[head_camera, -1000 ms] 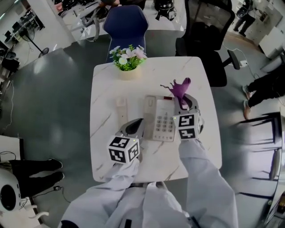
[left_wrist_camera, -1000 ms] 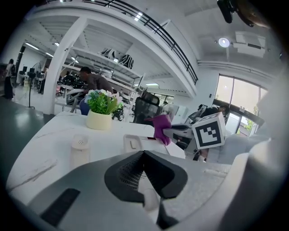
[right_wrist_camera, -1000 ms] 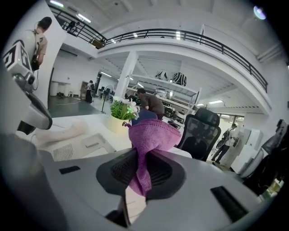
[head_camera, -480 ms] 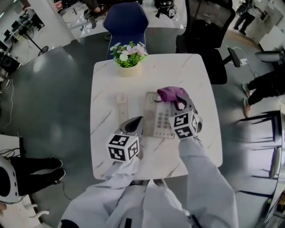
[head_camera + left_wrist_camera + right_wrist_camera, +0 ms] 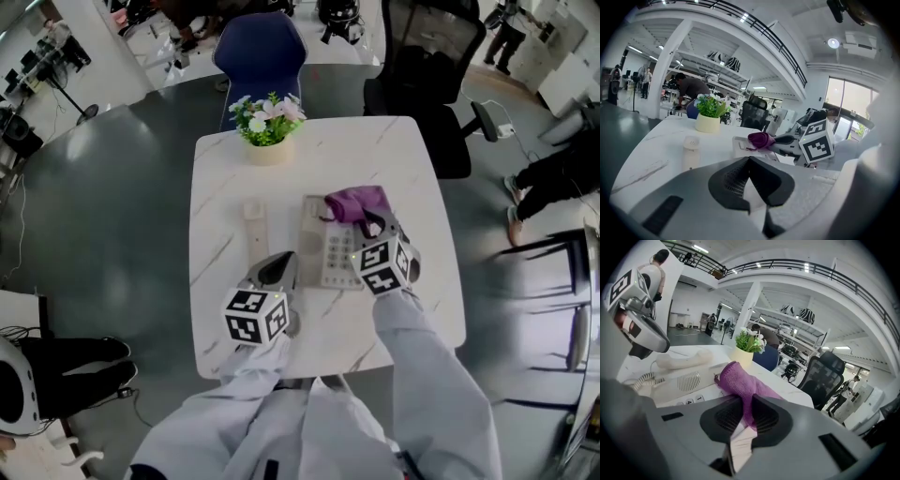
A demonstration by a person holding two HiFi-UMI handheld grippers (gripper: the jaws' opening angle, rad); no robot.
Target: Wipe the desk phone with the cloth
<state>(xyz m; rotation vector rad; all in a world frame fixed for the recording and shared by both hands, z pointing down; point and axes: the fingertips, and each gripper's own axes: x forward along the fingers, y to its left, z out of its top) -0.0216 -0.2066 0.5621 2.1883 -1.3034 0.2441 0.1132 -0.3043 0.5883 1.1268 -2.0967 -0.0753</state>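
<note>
Purple cloth (image 5: pixel 354 201) is clamped in the right gripper (image 5: pixel 372 225) atop the desk phone (image 5: pixel 334 253) — left gripper (image 5: pixel 279 268), jaws together, is held just beside it.

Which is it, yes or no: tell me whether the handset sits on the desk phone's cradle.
No, the handset lies on the table left of the desk phone, off its cradle.

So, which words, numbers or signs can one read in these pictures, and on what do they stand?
No text is readable.
Desk phone: key print too small and blurred to read.
Marker cubes: black-and-white square patterns only, no letters.
Cloth: no label shows.
</note>
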